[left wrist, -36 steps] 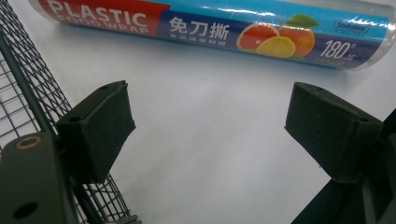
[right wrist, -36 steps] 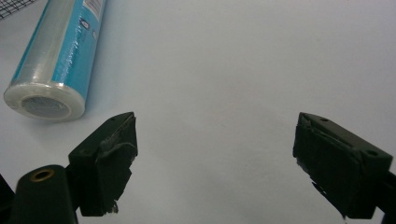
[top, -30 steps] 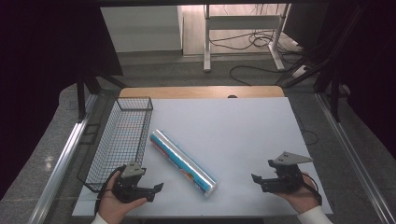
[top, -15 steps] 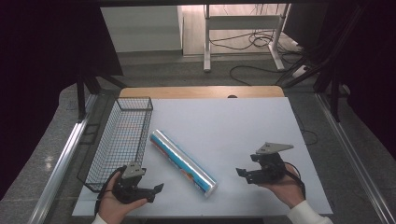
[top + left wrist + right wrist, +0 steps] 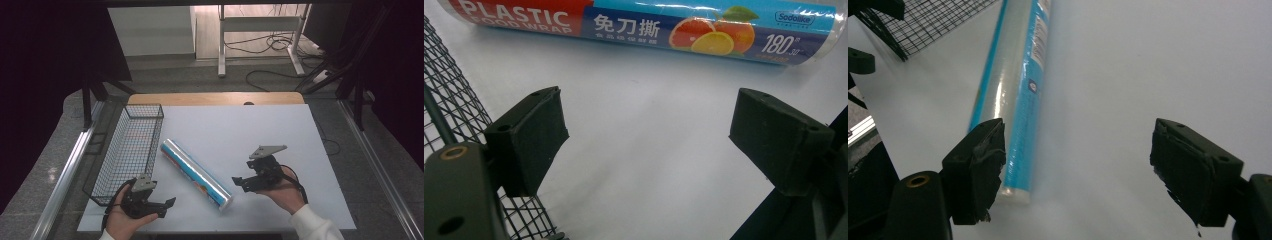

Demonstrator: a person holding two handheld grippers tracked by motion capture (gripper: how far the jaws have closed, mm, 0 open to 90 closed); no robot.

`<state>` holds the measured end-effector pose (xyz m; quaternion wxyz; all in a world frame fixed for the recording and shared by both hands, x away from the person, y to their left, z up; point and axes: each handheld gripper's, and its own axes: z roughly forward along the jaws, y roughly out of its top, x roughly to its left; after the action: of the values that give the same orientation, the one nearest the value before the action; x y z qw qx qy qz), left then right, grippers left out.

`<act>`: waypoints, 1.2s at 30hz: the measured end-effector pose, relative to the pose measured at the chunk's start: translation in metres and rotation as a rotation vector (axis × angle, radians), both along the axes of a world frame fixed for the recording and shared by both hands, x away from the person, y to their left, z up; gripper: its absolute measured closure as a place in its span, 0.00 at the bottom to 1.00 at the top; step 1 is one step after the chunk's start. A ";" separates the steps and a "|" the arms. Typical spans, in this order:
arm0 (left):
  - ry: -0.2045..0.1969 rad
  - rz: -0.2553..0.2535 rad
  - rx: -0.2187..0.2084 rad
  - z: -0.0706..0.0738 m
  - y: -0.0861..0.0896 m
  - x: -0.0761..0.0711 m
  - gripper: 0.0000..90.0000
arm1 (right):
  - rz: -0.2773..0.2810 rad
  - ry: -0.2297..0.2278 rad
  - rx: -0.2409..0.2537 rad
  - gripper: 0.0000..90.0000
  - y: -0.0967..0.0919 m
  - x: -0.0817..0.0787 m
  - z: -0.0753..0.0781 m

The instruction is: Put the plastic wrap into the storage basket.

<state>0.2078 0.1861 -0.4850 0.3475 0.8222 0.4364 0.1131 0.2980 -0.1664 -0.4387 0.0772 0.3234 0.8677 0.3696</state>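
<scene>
Right tool (image 5: 239, 181) hovering over the bench (image 5: 260, 125), jaws just narrowing yet parted, nothing between. Roll of plastic wrap (image 5: 196, 174) lying flat just ahead, slightly left. Left tool (image 5: 167, 206) parted, empty beside wire basket (image 5: 131, 145), roll just ahead.

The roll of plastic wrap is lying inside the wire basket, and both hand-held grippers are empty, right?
Not quite. The roll of plastic wrap lies on the white table beside the wire basket, not inside it; the high view shows this. The rest holds: the left hand-held gripper and the right hand-held gripper are both empty, jaws apart.
</scene>
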 end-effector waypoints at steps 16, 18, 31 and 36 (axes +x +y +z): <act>0.001 -0.005 0.006 -0.001 -0.001 0.002 0.16 | 0.079 0.031 -0.059 0.25 0.047 0.009 0.006; 0.000 -0.005 0.005 -0.001 -0.001 0.002 0.16 | 0.082 0.036 -0.071 0.25 0.054 0.012 0.003; 0.002 -0.012 0.006 -0.001 -0.001 0.000 0.16 | 0.106 0.103 -0.133 0.23 0.103 0.034 -0.014; 0.002 -0.012 0.009 -0.001 -0.001 0.000 0.16 | 0.110 0.109 -0.145 0.23 0.117 0.038 -0.019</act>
<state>0.2077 0.1850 -0.4865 0.3440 0.8264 0.4315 0.1120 0.3359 -0.0497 -0.4578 0.0327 0.2885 0.9115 0.2914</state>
